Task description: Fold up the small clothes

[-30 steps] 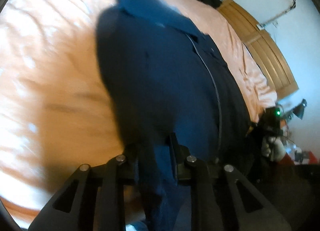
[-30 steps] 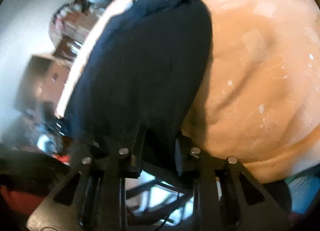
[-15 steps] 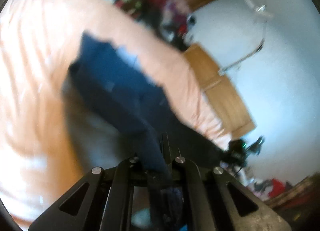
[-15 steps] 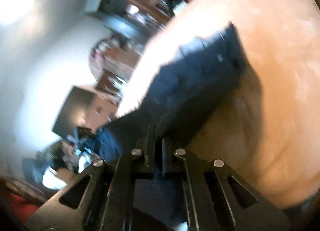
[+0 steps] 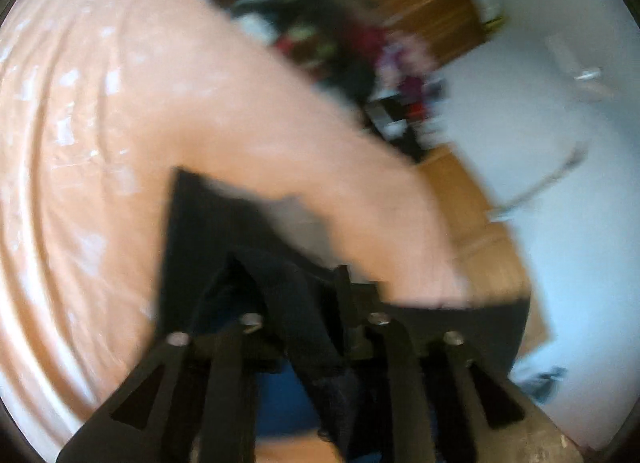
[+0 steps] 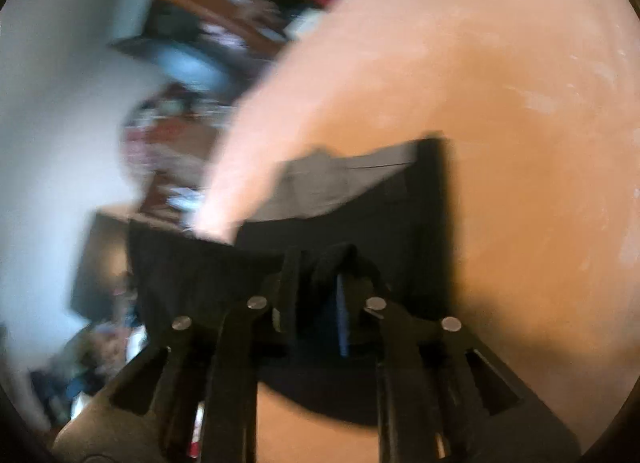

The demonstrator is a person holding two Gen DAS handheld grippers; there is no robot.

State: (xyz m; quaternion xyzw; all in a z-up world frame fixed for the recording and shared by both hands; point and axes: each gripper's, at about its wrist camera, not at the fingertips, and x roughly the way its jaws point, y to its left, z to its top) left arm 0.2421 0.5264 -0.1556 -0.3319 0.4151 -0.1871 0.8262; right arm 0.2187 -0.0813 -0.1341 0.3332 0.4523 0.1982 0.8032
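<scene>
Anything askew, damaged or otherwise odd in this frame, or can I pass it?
Nothing stands out. The dark garment lies on the peach bedsheet, with a fold of cloth between the fingers of the left gripper and the right gripper. Motion blur hides fine detail.

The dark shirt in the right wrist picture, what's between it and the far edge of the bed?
Only bare peach sheet lies beyond the dark shirt up to the bed's edge; the right wrist view shows this.
</scene>
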